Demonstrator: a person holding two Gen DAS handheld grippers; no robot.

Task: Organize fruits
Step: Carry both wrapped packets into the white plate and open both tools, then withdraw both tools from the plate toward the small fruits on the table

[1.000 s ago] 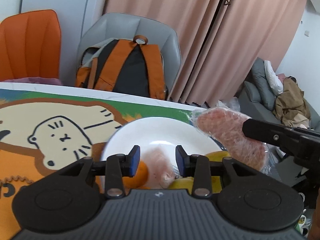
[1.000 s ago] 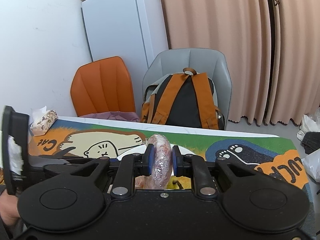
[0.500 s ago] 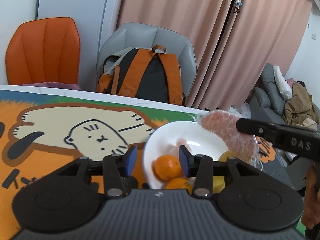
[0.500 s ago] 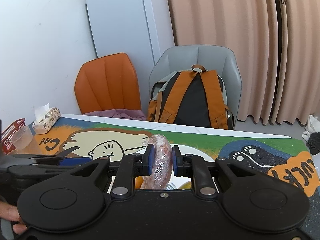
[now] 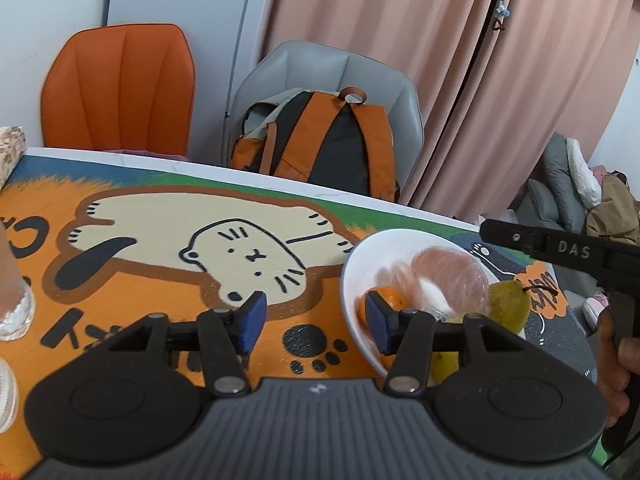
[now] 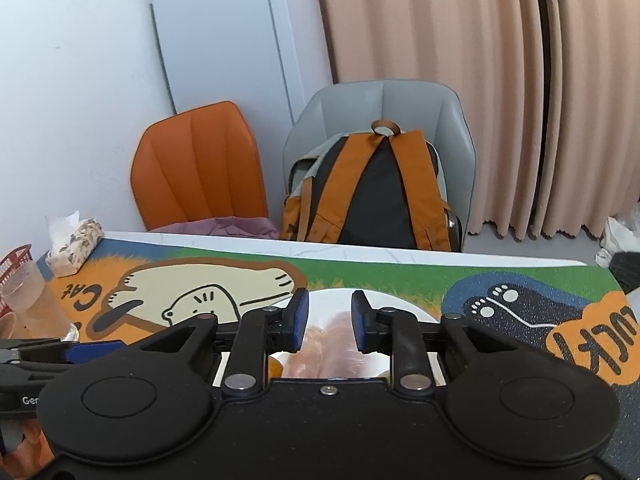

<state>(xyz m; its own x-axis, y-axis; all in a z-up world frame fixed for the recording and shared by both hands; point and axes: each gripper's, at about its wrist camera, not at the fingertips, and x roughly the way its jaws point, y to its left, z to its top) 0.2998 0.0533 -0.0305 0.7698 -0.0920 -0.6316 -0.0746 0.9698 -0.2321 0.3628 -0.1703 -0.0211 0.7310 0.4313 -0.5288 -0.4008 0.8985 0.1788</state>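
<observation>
A white bowl (image 5: 362,256) sits on the cartoon cat mat (image 5: 168,224). In it lie a pink fruit wrapped in plastic (image 5: 452,276), an orange (image 5: 386,300) and a green-yellow pear (image 5: 508,304). My left gripper (image 5: 316,320) is open and empty, low over the mat at the bowl's left rim. My right gripper (image 6: 329,320) is open just above the bowl (image 6: 400,300), with the wrapped pink fruit (image 6: 332,344) blurred below and between its fingers. Its arm (image 5: 560,246) shows at the right in the left wrist view.
A glass (image 5: 12,292) stands at the mat's left edge, also seen in the right wrist view (image 6: 28,300) beside a tissue pack (image 6: 74,246) and a red basket (image 6: 14,258). An orange chair (image 6: 200,164) and a grey chair with a backpack (image 6: 372,188) stand behind the table.
My right gripper opened and let go of the wrapped pink fruit, which dropped into the bowl. My left gripper moved left and back, away from the bowl, and opened wider.
</observation>
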